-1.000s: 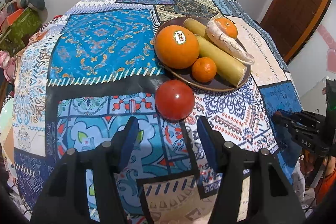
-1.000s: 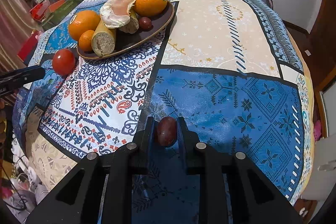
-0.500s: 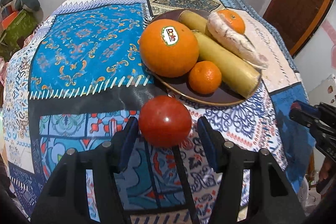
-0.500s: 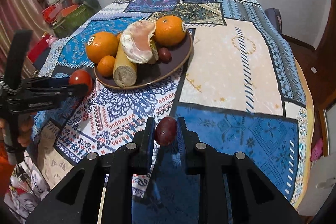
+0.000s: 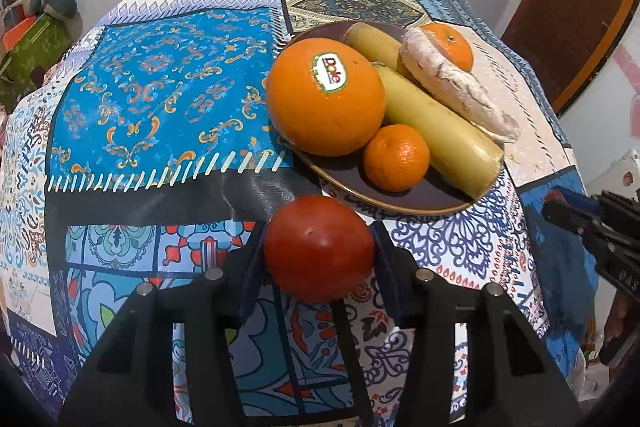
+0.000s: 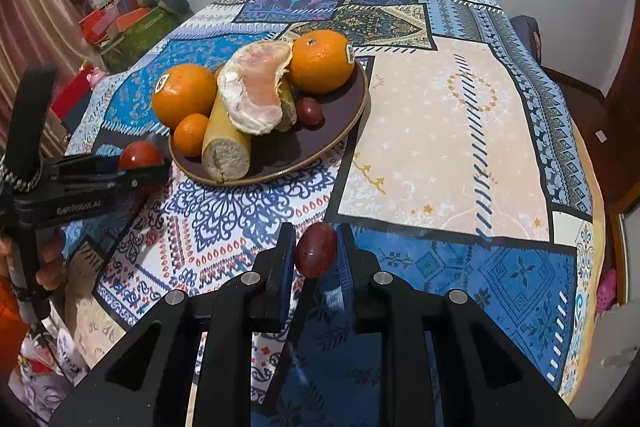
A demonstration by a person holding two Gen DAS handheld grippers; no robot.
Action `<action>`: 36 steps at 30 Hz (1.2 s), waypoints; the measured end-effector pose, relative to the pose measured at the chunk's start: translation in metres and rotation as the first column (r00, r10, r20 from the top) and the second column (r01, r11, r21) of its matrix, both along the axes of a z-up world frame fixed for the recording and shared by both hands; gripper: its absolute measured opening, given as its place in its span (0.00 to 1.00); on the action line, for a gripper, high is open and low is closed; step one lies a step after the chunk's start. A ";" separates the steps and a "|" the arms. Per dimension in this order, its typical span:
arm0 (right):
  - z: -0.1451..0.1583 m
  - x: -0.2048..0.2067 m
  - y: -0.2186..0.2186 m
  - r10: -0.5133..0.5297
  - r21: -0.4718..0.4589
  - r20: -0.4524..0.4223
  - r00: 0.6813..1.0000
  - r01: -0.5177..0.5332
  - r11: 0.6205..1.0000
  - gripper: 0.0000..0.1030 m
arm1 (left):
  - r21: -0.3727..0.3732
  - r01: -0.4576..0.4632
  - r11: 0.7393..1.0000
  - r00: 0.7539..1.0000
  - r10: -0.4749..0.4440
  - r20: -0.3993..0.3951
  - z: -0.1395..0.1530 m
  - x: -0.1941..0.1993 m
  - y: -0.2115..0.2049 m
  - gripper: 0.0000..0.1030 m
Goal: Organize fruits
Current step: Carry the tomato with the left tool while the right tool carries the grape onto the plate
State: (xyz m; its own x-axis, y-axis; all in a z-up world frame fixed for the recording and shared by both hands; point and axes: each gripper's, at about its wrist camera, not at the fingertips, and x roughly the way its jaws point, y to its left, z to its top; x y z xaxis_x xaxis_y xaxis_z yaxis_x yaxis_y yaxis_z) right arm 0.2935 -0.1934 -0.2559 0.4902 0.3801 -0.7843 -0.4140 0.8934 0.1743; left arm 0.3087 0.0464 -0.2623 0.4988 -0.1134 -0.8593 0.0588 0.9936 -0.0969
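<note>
Left gripper (image 5: 318, 247) fingers, just closing, pinch the tomato (image 5: 318, 247) beside the plate (image 5: 400, 203); right gripper (image 6: 316, 251) fingers clamp a plum (image 6: 316, 255); either smooth round fruit could squirt free or bruise.

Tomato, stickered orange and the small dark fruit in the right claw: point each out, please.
tomato (image 5: 318, 247): left wrist view, middle of its red skin, between the pads.
stickered orange (image 5: 320, 107): left wrist view, orange skin below the sticker.
small dark fruit (image 6: 316, 254): right wrist view, its centre, pinched by the claw.

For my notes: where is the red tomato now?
Left wrist view, low centre: the tomato sits between the left gripper fingers, just before the plate rim.
</note>
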 end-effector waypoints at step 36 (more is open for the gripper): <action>0.031 0.077 0.034 0.046 0.029 0.141 0.989 -0.050 0.998 0.18 | -0.017 0.071 0.997 0.984 -0.067 0.163 0.060 0.081 -0.042 0.48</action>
State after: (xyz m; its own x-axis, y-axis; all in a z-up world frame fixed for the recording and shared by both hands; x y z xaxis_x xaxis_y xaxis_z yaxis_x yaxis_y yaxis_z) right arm 0.3700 -0.1599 -0.2245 0.5751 0.4298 -0.6961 -0.4786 0.8668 0.1399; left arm 0.3894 0.0047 -0.2026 0.6219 -0.1705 -0.7643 0.1439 0.9843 -0.1025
